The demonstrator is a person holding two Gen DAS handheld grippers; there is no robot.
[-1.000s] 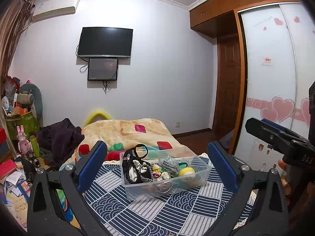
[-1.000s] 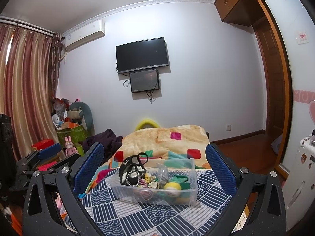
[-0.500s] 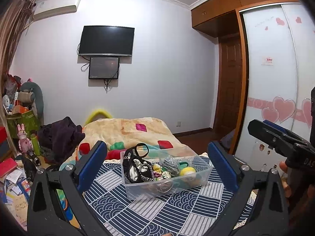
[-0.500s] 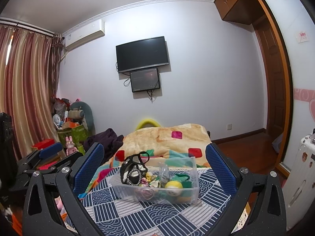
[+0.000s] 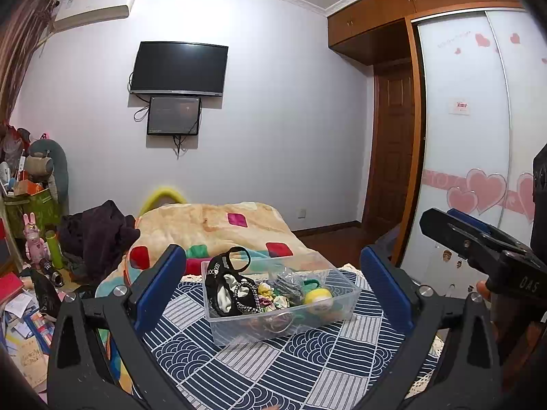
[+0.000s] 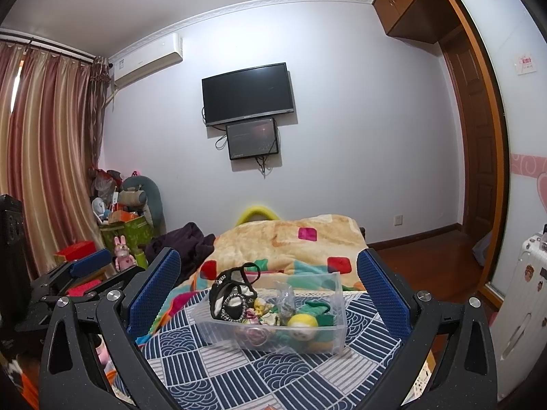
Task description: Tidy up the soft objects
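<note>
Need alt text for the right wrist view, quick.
Open right gripper frames a clear plastic bin of soft items, a yellow plush ball among them, on a navy patterned cloth. The left gripper shows at left.

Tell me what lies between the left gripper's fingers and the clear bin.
Only bare patterned cloth separates the left gripper from the clear bin, per the left wrist view.

Clear plastic bin (image 5: 283, 321) sits upright on the navy patterned cover (image 5: 294, 362), ahead of me. Inside, loosely heaped: black lacy garment (image 5: 227, 288) at its left end, one strap looping above the rim; a yellow plush ball (image 5: 318, 298) toward the right; green fabric (image 6: 316, 309) beside it; small floral pieces between.
</note>
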